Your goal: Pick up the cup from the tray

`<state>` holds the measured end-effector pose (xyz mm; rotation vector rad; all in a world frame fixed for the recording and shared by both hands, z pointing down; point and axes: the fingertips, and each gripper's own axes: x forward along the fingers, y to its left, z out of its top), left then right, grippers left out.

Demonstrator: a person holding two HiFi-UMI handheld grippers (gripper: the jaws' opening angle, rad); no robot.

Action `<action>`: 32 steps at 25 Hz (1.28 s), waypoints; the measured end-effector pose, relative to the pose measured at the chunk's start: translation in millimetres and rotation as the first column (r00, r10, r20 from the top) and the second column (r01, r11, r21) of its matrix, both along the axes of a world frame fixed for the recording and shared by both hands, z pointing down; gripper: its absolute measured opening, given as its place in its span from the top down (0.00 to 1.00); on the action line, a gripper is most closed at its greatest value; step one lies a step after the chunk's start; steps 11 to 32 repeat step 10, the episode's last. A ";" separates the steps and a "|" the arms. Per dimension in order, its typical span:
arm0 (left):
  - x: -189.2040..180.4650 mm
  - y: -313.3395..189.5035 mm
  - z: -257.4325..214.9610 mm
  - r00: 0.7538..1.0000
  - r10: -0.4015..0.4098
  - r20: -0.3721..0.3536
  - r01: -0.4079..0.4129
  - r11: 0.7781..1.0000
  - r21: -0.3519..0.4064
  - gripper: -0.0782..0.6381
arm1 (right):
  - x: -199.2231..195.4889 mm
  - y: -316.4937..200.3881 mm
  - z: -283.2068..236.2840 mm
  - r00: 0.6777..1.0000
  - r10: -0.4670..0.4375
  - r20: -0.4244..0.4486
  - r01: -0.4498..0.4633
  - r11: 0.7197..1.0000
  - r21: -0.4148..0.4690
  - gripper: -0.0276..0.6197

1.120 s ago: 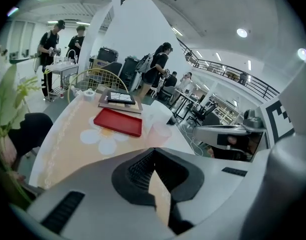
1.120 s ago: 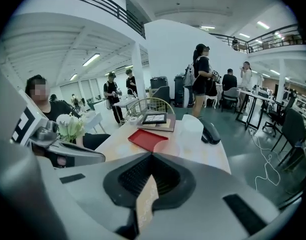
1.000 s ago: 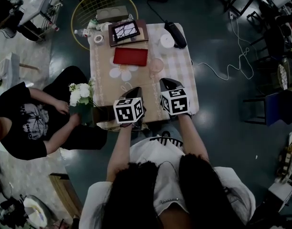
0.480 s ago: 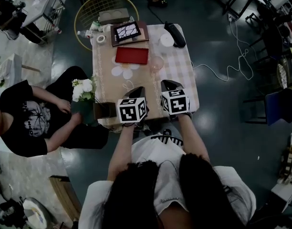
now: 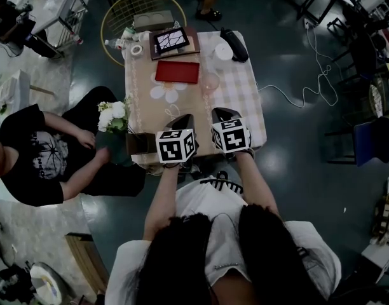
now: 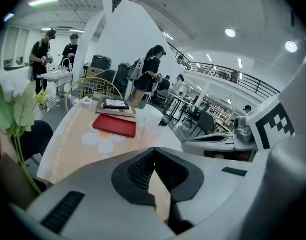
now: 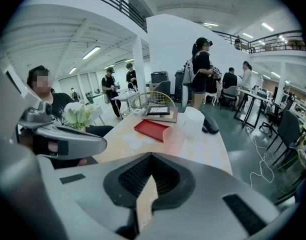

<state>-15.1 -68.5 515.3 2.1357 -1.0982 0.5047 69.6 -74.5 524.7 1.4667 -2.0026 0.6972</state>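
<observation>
Just beside the near right corner of the flat red rectangular tray [image 5: 177,72], the translucent pinkish plastic cup [image 5: 209,83] is standing upright on the checked tablecloth [image 5: 242,100]. As far as the views are showing, it is sitting off the tray rather than on it. Well short of the tray, over the table's near edge, the left gripper [image 5: 182,121] and the right gripper [image 5: 222,113] are hovering side by side and pointing toward the tray. Each is showing its jaws clenched together, gripping nothing and touching nothing. By my judgement this is fitting two stages alike: a cup waiting to be fetched, or one lifted off the tray and set down alongside it. Should a grasp be coming, it is calling for jaws parted wider than the cup and a long reach toward the tray.
</observation>
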 end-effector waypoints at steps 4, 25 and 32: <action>-2.1 5.6 -1.0 1.000 0.011 0.019 -0.011 1.000 0.010 0.88 | -3.9 2.0 -4.0 1.000 -0.009 0.000 0.009 1.000 0.021 0.95; -4.2 14.0 -0.1 1.000 0.005 0.012 -0.005 1.000 0.005 0.88 | -7.2 9.5 -3.7 1.000 -0.015 -0.011 0.015 1.000 0.022 0.95; -4.2 14.0 -0.1 1.000 0.005 0.012 -0.005 1.000 0.005 0.88 | -7.2 9.5 -3.7 1.000 -0.015 -0.011 0.015 1.000 0.022 0.95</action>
